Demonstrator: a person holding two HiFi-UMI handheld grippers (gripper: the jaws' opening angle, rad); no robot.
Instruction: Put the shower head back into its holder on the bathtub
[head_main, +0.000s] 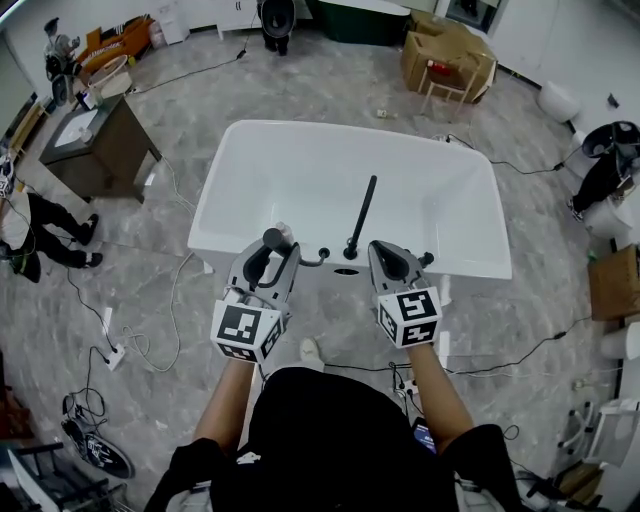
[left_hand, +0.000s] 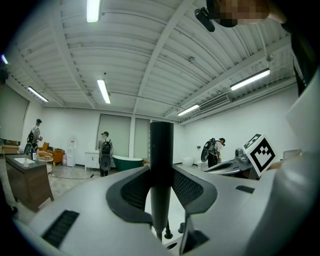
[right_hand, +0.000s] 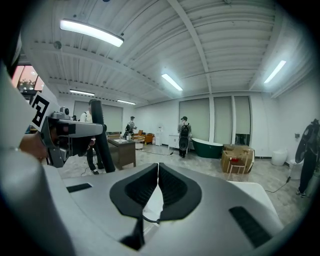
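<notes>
The shower head (head_main: 274, 240) stands upright in the left gripper (head_main: 271, 259), just short of the near rim of the tub (head_main: 300, 135) and towards its left end. Its long axis is vertical, with the pale spray end on top and the dark handle running down between the fingers (left_hand: 132, 192). These are partly open and clamped on the handle from both sides. A hose (head_main: 310, 262) curves from its lower end over to the black fittings (head_main: 350, 250) in the middle of the near rim, beside the long spout (head_main: 362, 213).

The holder must be one of those fittings, though I can't tell which. They lie ahead of the fingers and a little to their right, so I judge the next move to be a short carry that way and then a lowering, handle first.

The right gripper (head_main: 388, 255) hovers nearer the fittings, its fingers (right_hand: 137, 192) closed together on nothing.
</notes>
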